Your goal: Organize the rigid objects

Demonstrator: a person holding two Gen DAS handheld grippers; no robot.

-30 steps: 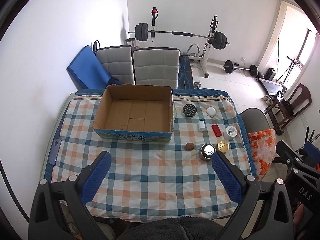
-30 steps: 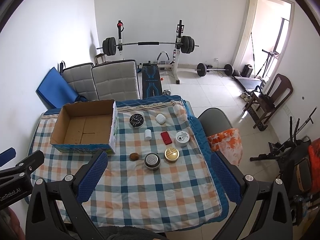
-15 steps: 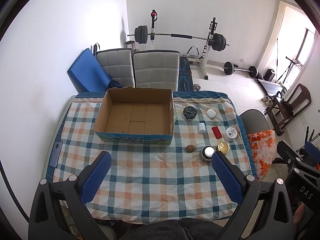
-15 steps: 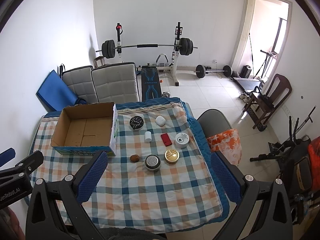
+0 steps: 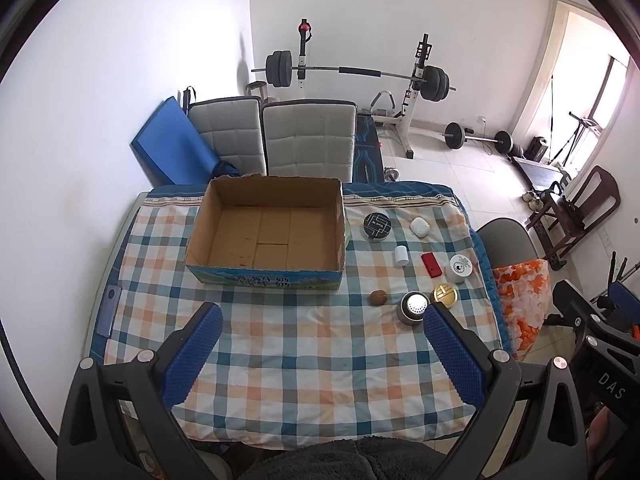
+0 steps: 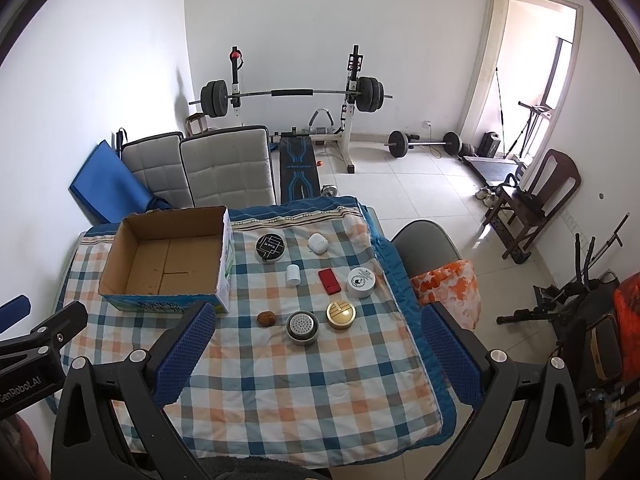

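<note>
An empty cardboard box (image 5: pixel 266 232) (image 6: pixel 168 260) sits on the checked tablecloth at the left. To its right lie several small objects: a black round tin (image 5: pixel 377 224) (image 6: pixel 271 247), a white case (image 5: pixel 419 227) (image 6: pixel 318 243), a white cylinder (image 5: pixel 401 256) (image 6: pixel 293 274), a red flat case (image 5: pixel 430 264) (image 6: pixel 329 281), a white round tin (image 5: pixel 460 267) (image 6: pixel 361 282), a gold tin (image 5: pixel 445 294) (image 6: pixel 340 314), a metal strainer cup (image 5: pixel 414 307) (image 6: pixel 302 327) and a brown nut-like piece (image 5: pixel 377 297) (image 6: pixel 267 318). My left gripper (image 5: pixel 320 350) and right gripper (image 6: pixel 316 348) are open, empty, high above the near table edge.
Two grey padded chairs (image 5: pixel 276 140) and a blue mat (image 5: pixel 168 140) stand behind the table. A grey chair with an orange cloth (image 6: pixel 444 280) stands at the table's right. A barbell rack (image 6: pixel 288 96) and a wooden chair (image 6: pixel 536 200) are farther off.
Both cameras have drifted slightly up and back, so the table and objects look a little smaller and lower. Nothing on the table has moved.
</note>
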